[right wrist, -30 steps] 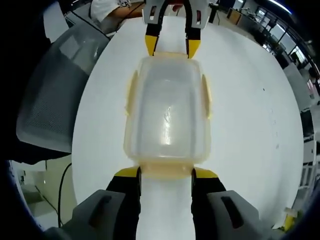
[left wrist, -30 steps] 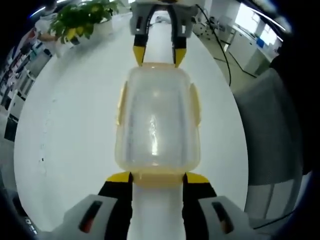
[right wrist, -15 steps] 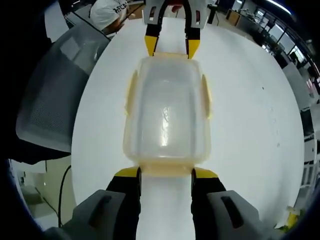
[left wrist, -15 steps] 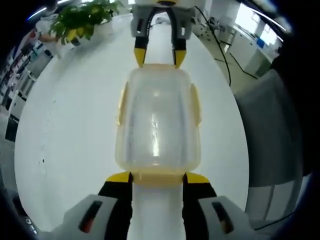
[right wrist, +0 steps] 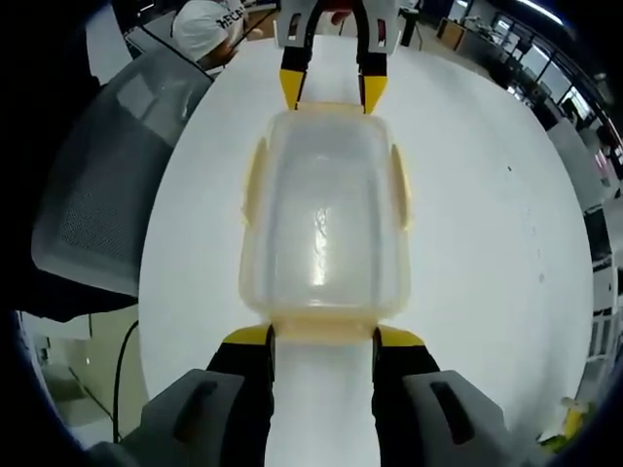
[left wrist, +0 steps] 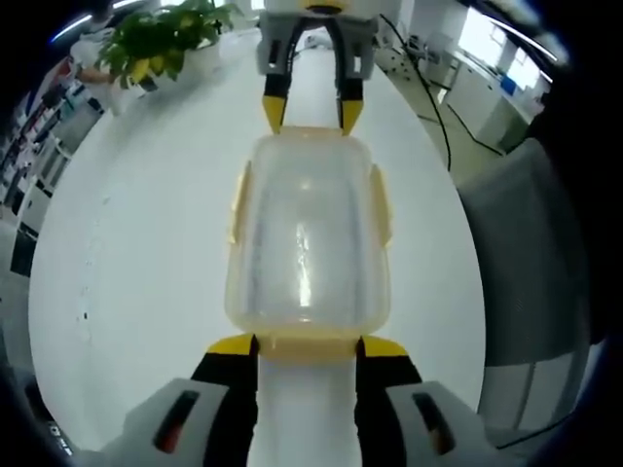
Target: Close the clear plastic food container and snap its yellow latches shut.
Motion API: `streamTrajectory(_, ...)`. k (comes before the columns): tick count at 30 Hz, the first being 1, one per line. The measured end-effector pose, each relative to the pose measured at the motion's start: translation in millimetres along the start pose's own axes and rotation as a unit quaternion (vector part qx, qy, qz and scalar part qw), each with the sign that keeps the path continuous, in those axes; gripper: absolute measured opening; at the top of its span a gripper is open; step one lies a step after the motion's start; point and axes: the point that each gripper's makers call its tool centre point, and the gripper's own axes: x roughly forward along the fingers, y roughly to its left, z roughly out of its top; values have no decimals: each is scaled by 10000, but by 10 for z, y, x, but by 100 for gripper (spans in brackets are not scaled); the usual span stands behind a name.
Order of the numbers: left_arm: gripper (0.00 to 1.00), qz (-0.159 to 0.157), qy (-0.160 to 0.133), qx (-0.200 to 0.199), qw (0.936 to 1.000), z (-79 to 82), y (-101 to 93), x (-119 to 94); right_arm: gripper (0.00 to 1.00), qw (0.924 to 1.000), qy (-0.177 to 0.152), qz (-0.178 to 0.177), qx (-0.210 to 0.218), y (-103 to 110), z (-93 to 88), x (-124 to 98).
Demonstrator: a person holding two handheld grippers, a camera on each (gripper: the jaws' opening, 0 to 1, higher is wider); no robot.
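On white table (left wrist: 136, 272) | container (left wrist: 307, 238) mid-table | open surface both sides

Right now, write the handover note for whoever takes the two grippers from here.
Left gripper: open, jaws straddling the latch at its end of the clear container.
Right gripper: open, jaws straddling the opposite end latch.
The container sits on the white table, lid on; the grippers face each other across it.
Done: the lid looks seated.
Unclear: whether the yellow side latches or the end latches are snapped.
Left: press each latch down and check that all four have clicked.
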Motion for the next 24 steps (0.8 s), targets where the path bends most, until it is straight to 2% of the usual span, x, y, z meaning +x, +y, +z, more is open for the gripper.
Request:
streamTrajectory(9, 33, -34, -16, -92, 10000, -11, -2, 18, 36, 9998, -172, 68, 102, 3, 0, 42)
streamTrajectory(14, 33, -16, 131, 29, 9999, -13, -12, 32, 36, 10000, 13, 67, -5, 8, 18, 58)
streamTrajectory(21, 34, -34, 82, 52, 9999, -22, -9, 24, 37, 10000, -20, 42, -7, 7, -2, 46)
streamTrajectory(24, 34, -38, 74, 88, 9999, -20, -12, 14, 35, 9992, 131, -102, -362, 2, -51, 41)
